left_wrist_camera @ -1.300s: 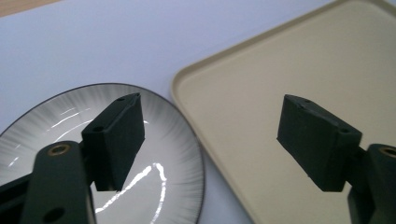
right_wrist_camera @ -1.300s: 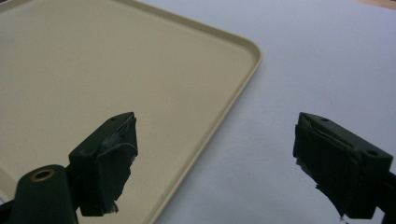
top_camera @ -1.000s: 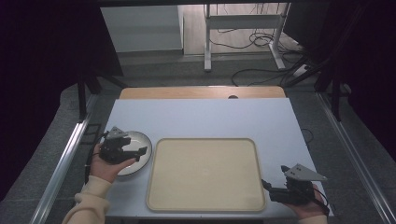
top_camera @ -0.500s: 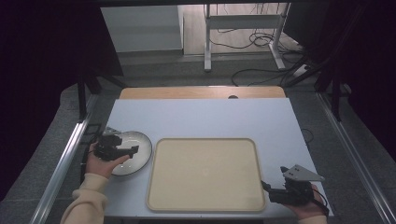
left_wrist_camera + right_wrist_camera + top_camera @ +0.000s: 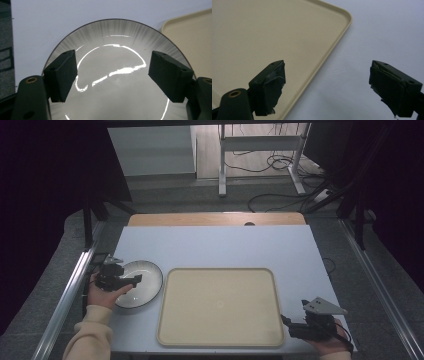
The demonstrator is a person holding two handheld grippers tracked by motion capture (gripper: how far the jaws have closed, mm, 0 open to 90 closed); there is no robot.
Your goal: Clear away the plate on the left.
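Note:
A shiny grey plate with a dark rim lies on the white table, just left of a beige tray. My left gripper hovers over the plate's left part, jaws wide open with nothing between them. Up close, the left gripper looks down onto the plate, with the tray's corner at the right. My right gripper sits at the tray's front right corner, open and empty. The right gripper straddles the tray's rim, one jaw over the tray and one over the table.
The white table has bare room behind the tray and plate. A wooden board edge runs along its far side. Metal rails flank the table; cables lie on the floor beyond.
My left gripper has slid left and slightly back, from over the plate's middle to its left part. The right gripper has stayed put.

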